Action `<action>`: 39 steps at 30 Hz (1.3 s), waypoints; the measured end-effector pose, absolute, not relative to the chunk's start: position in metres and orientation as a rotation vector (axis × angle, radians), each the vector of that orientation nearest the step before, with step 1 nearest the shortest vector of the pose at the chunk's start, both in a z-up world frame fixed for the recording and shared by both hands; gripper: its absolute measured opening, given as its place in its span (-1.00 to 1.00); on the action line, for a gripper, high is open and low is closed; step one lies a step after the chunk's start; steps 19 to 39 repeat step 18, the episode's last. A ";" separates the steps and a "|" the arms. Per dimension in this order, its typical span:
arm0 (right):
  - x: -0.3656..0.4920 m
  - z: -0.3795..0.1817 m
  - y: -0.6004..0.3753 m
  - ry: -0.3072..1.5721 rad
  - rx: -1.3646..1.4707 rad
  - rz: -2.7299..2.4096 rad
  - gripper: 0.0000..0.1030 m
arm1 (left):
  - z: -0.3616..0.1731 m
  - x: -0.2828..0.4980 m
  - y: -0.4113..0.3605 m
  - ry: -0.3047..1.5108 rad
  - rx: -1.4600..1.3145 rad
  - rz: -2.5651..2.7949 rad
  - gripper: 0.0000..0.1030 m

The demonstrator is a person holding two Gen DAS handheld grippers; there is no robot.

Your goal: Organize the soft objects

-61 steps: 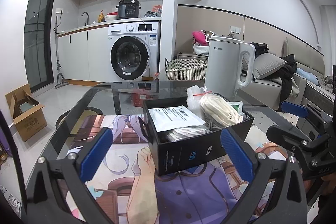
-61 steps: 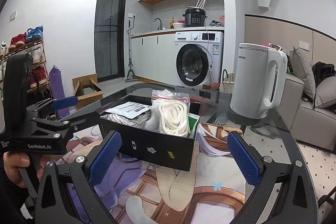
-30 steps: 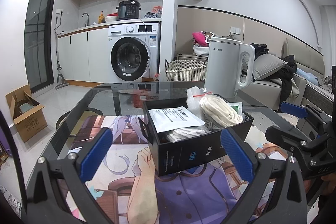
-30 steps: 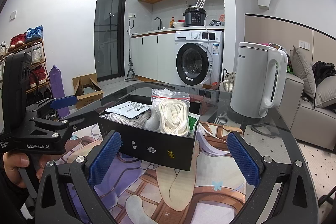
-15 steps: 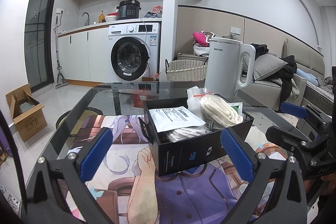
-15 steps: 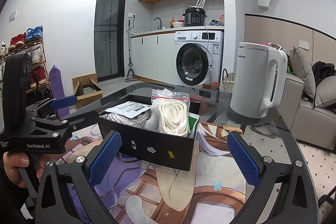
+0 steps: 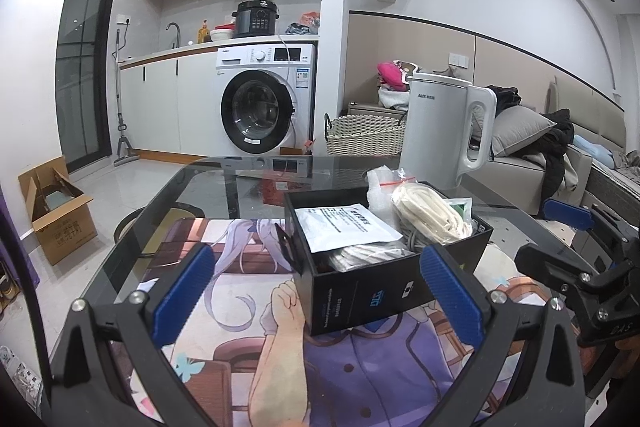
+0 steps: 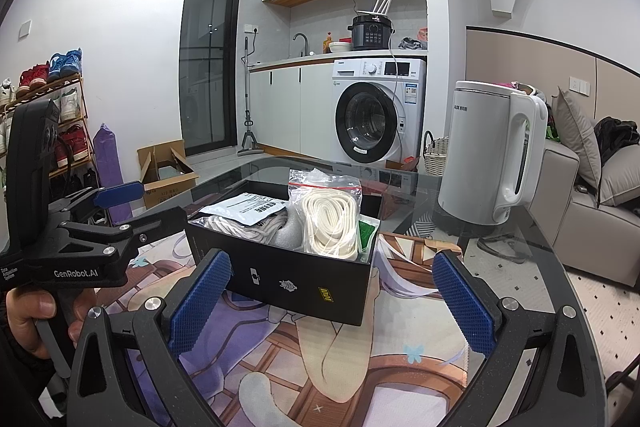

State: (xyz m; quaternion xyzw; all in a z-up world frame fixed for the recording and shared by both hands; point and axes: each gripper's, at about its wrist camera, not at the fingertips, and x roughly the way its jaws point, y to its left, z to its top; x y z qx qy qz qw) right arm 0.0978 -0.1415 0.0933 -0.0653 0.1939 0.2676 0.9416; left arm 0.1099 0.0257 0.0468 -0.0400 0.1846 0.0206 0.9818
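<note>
A black box (image 7: 372, 293) (image 8: 288, 279) stands on an anime-print mat (image 7: 360, 379) (image 8: 340, 367) on a glass table. It holds a clear bag of white cord (image 7: 428, 217) (image 8: 330, 223), a flat white packet (image 7: 346, 223) (image 8: 248, 207) and grey-white cord under it. My left gripper (image 7: 316, 301) is open and empty just short of the box's near side. My right gripper (image 8: 328, 307) is open and empty in front of the box's long side. Each gripper shows at the edge of the other's view.
A white electric kettle (image 7: 444, 131) (image 8: 492, 155) stands on the glass table (image 7: 224, 183) behind the box. A wicker basket (image 7: 364, 135), washing machine (image 7: 264, 99), sofa with cushions (image 7: 520, 131), cardboard box (image 7: 56, 207) and shoe rack (image 8: 48, 115) stand around the room.
</note>
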 end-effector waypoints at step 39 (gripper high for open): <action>0.098 0.094 -0.142 0.394 -0.133 0.545 0.99 | 0.041 0.118 0.026 0.458 -0.090 0.081 1.00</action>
